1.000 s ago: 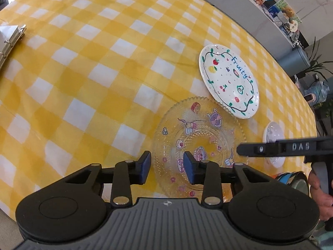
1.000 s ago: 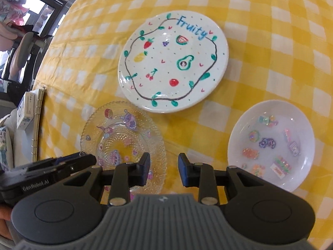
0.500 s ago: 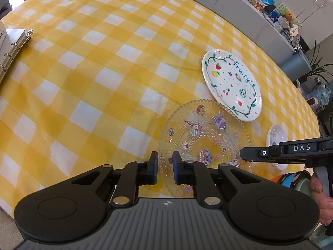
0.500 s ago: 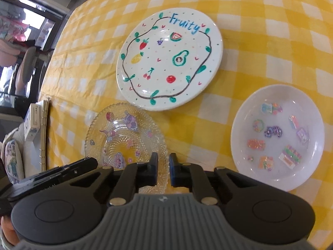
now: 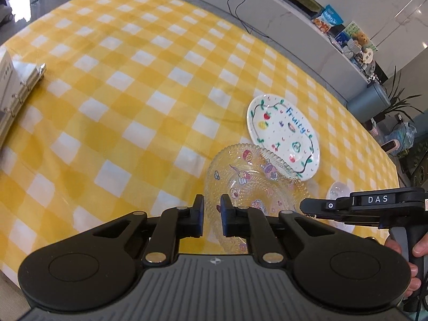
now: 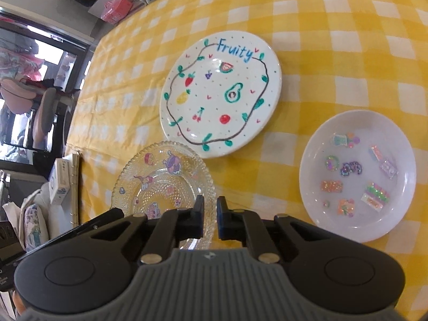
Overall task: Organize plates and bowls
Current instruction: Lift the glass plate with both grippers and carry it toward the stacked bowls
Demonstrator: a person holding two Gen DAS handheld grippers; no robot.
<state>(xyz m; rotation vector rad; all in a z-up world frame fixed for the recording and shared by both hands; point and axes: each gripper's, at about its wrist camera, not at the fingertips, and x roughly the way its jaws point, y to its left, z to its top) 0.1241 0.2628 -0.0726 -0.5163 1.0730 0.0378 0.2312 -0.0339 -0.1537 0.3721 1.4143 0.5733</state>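
Note:
A clear glass plate (image 5: 254, 184) with cartoon stickers is held off the yellow checked cloth, its far edge over the white "Fruity" plate (image 5: 283, 136). My left gripper (image 5: 212, 218) is shut on the glass plate's near left rim. My right gripper (image 6: 210, 219) is shut on the glass plate's (image 6: 163, 179) right rim. The "Fruity" plate (image 6: 222, 104) lies beyond it. A small white bowl (image 6: 358, 174) with glitter stickers sits at the right; it also shows in the left wrist view (image 5: 338, 190), partly hidden by the right gripper.
A ring binder (image 5: 16, 99) with a white box lies at the table's left edge, also in the right wrist view (image 6: 67, 179). A grey counter (image 5: 294, 8) with packets stands behind the table. Chairs (image 6: 42, 115) stand beyond the far edge.
Both grippers closed from open onto the glass plate's rim, then lifted it; the plate now tilts up and overlaps the "Fruity" plate in the left wrist view.

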